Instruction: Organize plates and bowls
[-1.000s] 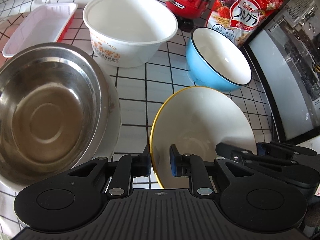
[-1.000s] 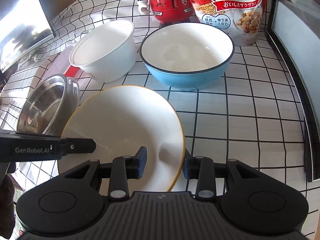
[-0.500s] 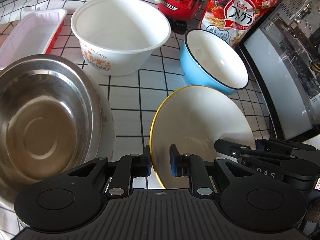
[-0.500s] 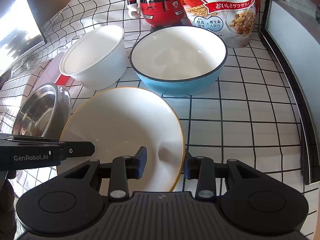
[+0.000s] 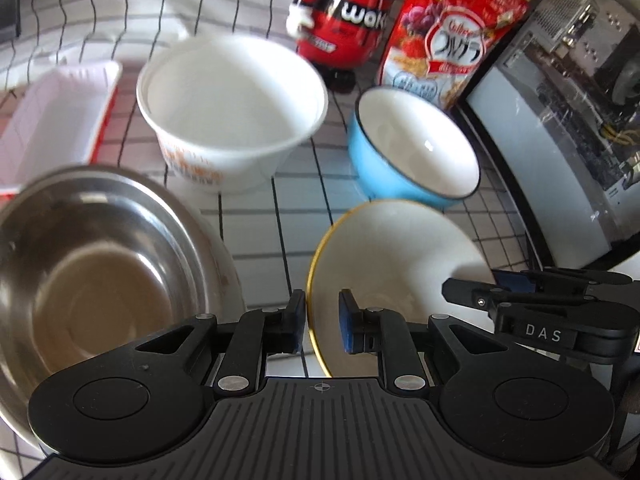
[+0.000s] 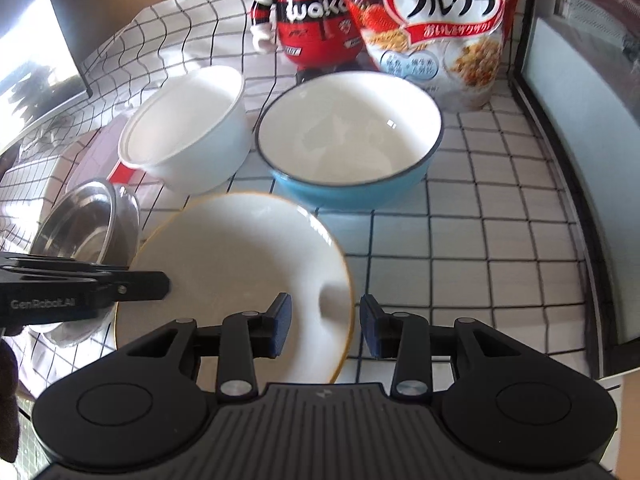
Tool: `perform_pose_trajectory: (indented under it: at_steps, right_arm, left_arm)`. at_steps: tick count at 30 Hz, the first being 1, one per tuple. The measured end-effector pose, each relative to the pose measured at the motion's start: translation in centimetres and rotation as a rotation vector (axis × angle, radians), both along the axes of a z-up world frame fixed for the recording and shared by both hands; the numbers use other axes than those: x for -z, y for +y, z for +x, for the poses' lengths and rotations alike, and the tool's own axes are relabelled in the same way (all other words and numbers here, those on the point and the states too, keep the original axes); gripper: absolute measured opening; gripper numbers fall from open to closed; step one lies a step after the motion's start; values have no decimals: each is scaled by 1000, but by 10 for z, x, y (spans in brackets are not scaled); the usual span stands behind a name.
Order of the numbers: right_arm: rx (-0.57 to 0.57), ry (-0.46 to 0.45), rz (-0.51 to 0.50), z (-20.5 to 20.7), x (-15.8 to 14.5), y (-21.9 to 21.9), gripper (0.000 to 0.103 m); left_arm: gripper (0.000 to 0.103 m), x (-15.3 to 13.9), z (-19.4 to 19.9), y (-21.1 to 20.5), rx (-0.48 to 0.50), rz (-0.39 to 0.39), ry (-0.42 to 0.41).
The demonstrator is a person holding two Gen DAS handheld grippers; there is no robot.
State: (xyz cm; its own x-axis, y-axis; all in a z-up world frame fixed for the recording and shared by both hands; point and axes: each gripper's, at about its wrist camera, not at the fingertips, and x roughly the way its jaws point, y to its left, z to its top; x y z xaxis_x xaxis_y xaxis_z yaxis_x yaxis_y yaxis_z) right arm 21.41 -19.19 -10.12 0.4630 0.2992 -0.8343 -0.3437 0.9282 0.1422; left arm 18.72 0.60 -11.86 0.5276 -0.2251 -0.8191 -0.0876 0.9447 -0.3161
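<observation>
A white plate with a gold rim (image 5: 396, 264) (image 6: 240, 256) is held tilted above the checked cloth. My left gripper (image 5: 322, 328) straddles its near left rim; a small gap shows at each pad. My right gripper (image 6: 322, 326) is open, its pads either side of the plate's right rim without touching. A blue bowl (image 5: 412, 148) (image 6: 348, 152) stands just beyond the plate. A white bowl with orange print (image 5: 232, 108) (image 6: 188, 140) stands to its left. A steel bowl (image 5: 92, 264) (image 6: 88, 220) sits at the left.
A white and red tray (image 5: 56, 120) lies at the far left. A red toy figure (image 5: 344, 20) (image 6: 308, 20) and a cereal bag (image 5: 448, 36) (image 6: 436, 28) stand at the back. A dark-framed glass panel (image 5: 560, 132) (image 6: 580, 120) lines the right side.
Both grippers and the plate have moved forward toward the blue bowl and the items at the back. The right gripper stays open around the rim.
</observation>
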Motion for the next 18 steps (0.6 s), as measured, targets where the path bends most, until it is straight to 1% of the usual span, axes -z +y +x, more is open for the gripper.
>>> perform_pose_trajectory:
  at_steps: [4,7,11,13,16,17,18]
  right_arm:
    - [21,-21,-2,1,-8,-1,38]
    - [39,-34,-10,1,-12,-1,40]
    - [73,-44,-22,3,-22,0,49]
    - [93,-62,-25,4,-30,-1,51]
    - [126,-83,-28,7,-42,-3,63]
    - [135,-82,-27,8,-44,-4,65]
    - [147,-76,-32,10,-46,-4,65]
  left_arm:
    - [20,-8,2,11,-6,-23,-22]
    - [20,-11,3,18,-7,-43,-33]
    - [20,-15,6,33,-14,-66,-43]
    - [20,-19,10,40,-22,-65,-56]
    - [20,-25,17,50,-47,-82,-77]
    - [20,-26,21,52,-53,-96,-79]
    - [20,-26,26,54,-55,-114,-82]
